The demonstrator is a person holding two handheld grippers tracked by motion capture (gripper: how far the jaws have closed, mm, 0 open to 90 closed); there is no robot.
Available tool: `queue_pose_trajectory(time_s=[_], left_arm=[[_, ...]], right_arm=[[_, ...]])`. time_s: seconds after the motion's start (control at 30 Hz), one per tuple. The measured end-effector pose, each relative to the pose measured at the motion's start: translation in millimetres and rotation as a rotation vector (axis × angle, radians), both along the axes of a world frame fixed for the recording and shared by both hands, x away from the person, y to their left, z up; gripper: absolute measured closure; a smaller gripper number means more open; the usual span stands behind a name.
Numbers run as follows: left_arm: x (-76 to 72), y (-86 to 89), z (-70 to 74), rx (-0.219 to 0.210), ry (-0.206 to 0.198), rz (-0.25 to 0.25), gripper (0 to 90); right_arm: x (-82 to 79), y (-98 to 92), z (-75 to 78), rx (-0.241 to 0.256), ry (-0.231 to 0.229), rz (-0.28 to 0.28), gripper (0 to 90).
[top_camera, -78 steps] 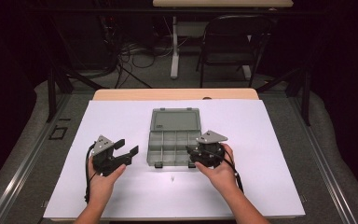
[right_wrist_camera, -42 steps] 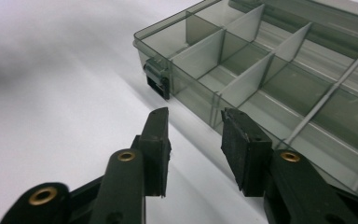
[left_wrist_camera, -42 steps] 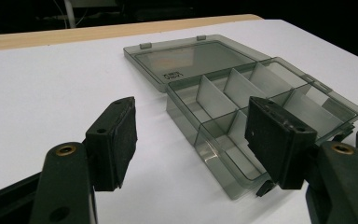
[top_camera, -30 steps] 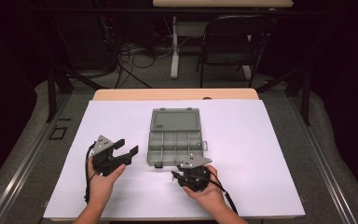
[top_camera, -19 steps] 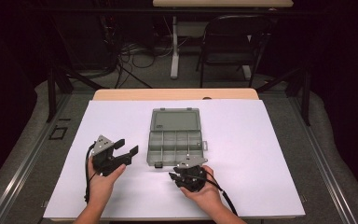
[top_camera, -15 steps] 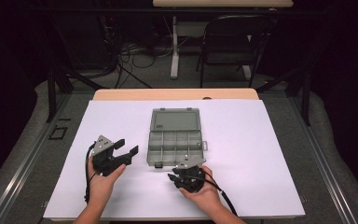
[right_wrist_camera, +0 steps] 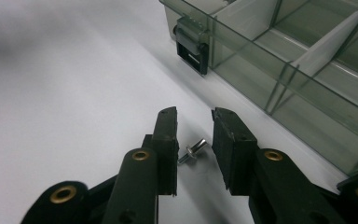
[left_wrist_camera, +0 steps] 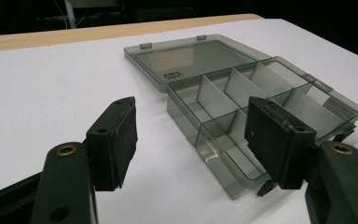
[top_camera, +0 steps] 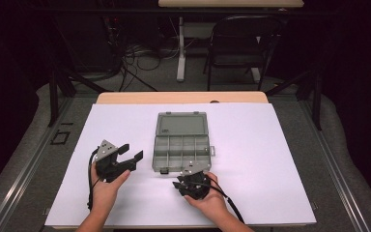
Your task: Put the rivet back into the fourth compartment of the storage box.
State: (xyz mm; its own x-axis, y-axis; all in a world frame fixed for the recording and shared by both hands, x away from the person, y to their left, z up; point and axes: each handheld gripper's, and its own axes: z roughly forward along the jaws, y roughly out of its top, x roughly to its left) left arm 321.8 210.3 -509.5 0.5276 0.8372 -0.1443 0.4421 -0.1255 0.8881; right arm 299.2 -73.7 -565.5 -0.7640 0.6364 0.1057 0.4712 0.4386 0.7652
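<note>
A smoky clear plastic organizer box (top_camera: 180, 147) lies on the white table with its lid (top_camera: 182, 124) folded back flat and its divided compartments bare. In the right gripper view a small silver screw (right_wrist_camera: 193, 152) lies on the table just in front of the box wall (right_wrist_camera: 242, 70). My right gripper (right_wrist_camera: 194, 115) is low over it, jaws a little apart on either side, neither touching it. In the high view that right gripper (top_camera: 179, 185) sits at the box's near edge. My left gripper (top_camera: 132, 152) hovers left of the box, open wide and holding nothing, aimed at the box (left_wrist_camera: 214, 154).
A white sheet (top_camera: 270, 159) covers the table, with a wooden strip (top_camera: 181, 97) along the far edge. A black latch (right_wrist_camera: 193, 49) hangs on the box's front wall. A folding chair (top_camera: 241, 43) and cables stand beyond the table.
My right gripper has moved from the box's right front corner toward me and leftward, down to the table in front of the box. The left gripper has stayed still.
</note>
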Motion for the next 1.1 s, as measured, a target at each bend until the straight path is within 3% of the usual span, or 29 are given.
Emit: queue_pose_trajectory(time_s=[0.23,0.6,1.1], left_arm=[[-0.1,-0.2,0.0,0.000,-0.001,0.000,34.4],[0.0,-0.2,-0.2,0.001,0.002,-0.002,34.4],[0.0,0.2,0.5,0.003,-0.004,-0.003,34.4]], right_arm=[[-2.2,4.1,-0.8,0.010,0.006,0.019,72.4],[-0.1,8.2,-0.3,-0.019,0.013,0.029,82.8],[-0.5,7.6,3.3,-0.014,-0.005,0.037,83.1]])
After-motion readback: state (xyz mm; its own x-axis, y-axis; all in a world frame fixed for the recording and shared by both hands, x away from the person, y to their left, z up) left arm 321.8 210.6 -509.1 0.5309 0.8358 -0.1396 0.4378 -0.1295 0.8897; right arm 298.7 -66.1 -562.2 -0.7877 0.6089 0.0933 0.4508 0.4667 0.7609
